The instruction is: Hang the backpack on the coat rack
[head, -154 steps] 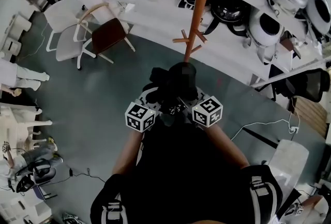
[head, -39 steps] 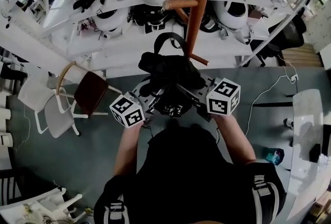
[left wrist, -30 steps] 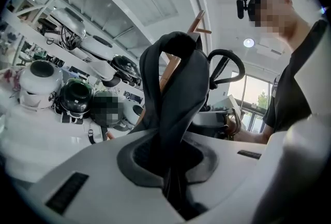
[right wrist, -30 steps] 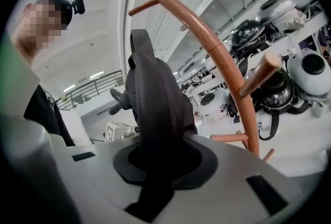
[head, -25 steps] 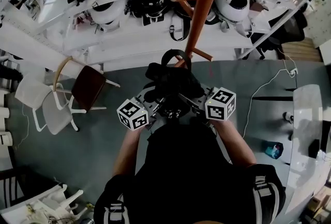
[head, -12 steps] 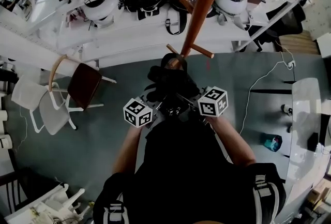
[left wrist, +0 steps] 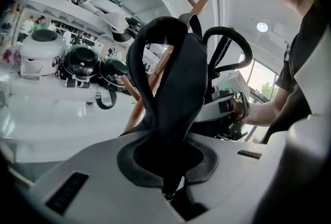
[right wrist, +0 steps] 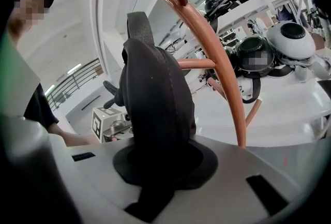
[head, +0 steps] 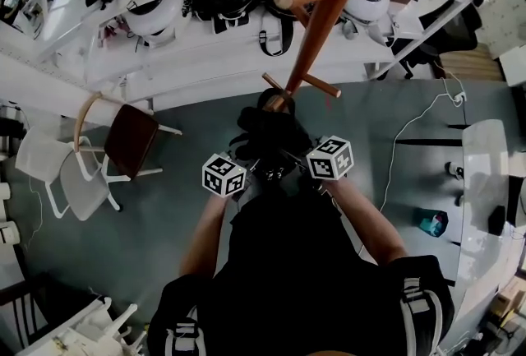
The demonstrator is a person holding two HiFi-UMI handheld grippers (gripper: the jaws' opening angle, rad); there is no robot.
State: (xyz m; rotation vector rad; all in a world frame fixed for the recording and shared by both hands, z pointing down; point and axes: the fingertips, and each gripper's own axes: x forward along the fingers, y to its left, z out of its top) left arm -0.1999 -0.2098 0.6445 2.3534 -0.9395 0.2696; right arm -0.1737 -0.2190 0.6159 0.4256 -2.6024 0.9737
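A black backpack (head: pixel 271 132) hangs between my two grippers, close against the orange coat rack pole (head: pixel 329 13). Its top loop (head: pixel 277 98) sits at the short lower pegs (head: pixel 272 82); whether it rests on one I cannot tell. My left gripper (head: pixel 246 165) is shut on a padded shoulder strap (left wrist: pixel 173 88), its pads clamped on the strap's lower end at the left gripper (left wrist: pixel 166 163). My right gripper (head: pixel 302 155) is shut on the other black strap (right wrist: pixel 155 104), seen at the right gripper (right wrist: pixel 163 166). The pole (right wrist: pixel 217 52) stands just right of that strap.
White shelves (head: pixel 205 50) with several helmets run behind the rack. A brown chair (head: pixel 127 141) and a white chair (head: pixel 78 190) stand at the left. A white table (head: pixel 485 198) is at the right, with a cable (head: pixel 411 128) on the floor.
Both grippers and the backpack have sunk lower along the pole. The top loop has come down from above the lower pegs to their level.
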